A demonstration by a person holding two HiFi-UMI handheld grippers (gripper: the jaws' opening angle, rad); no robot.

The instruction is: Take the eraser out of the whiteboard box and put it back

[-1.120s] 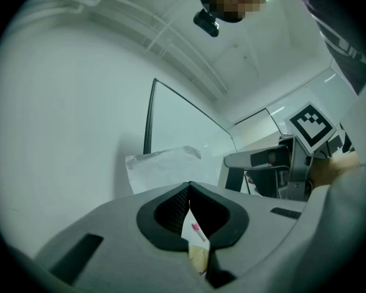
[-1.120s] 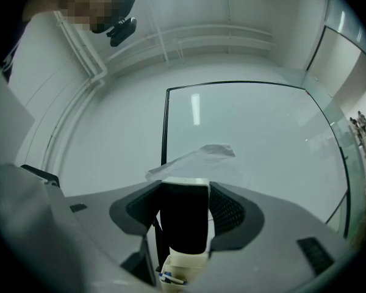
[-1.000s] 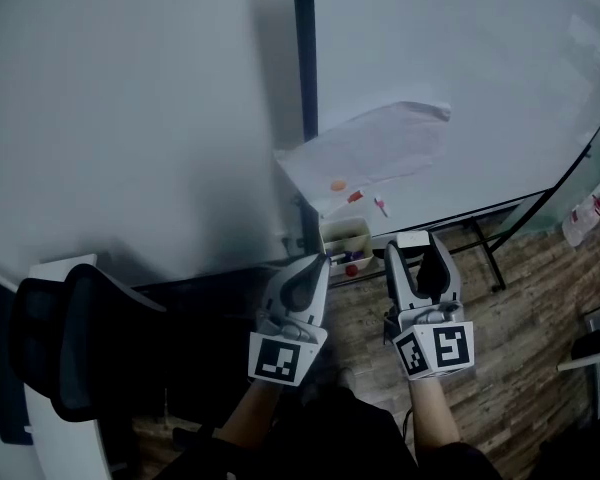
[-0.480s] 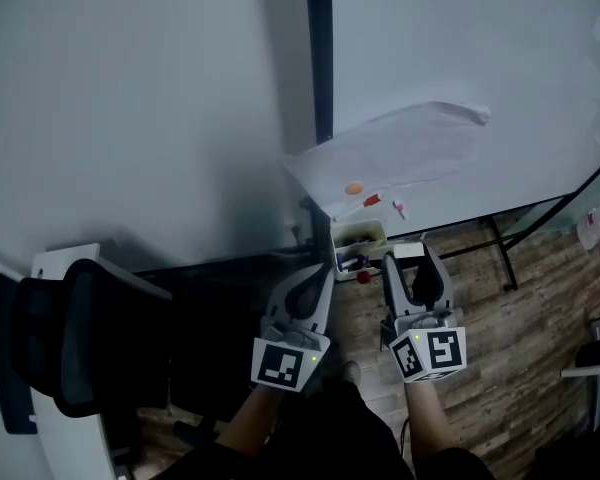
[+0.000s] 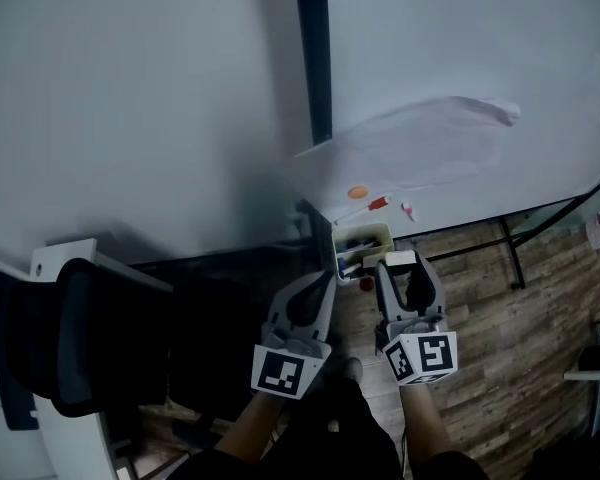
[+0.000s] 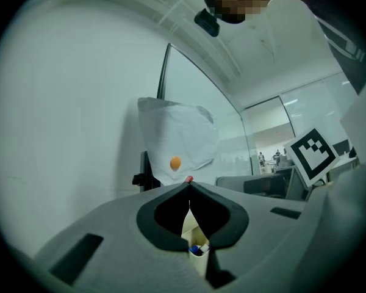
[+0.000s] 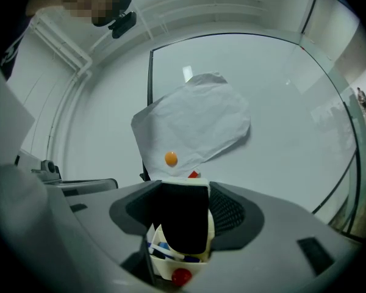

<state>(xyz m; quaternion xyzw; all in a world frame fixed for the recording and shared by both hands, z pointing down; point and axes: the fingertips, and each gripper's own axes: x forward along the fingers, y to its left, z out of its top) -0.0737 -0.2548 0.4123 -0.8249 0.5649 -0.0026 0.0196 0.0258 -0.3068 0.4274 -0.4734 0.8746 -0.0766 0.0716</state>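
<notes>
The eraser (image 7: 183, 218), black felt with a white back, stands upright between the jaws of my right gripper (image 7: 184, 188), which is shut on it. From the head view the eraser (image 5: 400, 259) and right gripper (image 5: 401, 268) hover just in front of the cream whiteboard box (image 5: 366, 235), which hangs at the board's lower edge. The box (image 7: 171, 268) shows below the eraser, with markers and a red round thing in it. My left gripper (image 5: 325, 276) is beside the box's left, its jaws closed tip to tip (image 6: 189, 191) on nothing; the box (image 6: 198, 256) peeks through the slit.
A crumpled white sheet (image 5: 420, 143) is pinned to the whiteboard (image 5: 500, 38) by an orange magnet (image 5: 358, 193). The board's dark post (image 5: 313, 58) rises behind the box. A black office chair (image 5: 70, 338) stands at the left; stand legs (image 5: 510, 253) cross the wood floor at right.
Both grippers have come down and closer to the box, the right one still carrying the eraser. The box now sits right at the right gripper's tips.
</notes>
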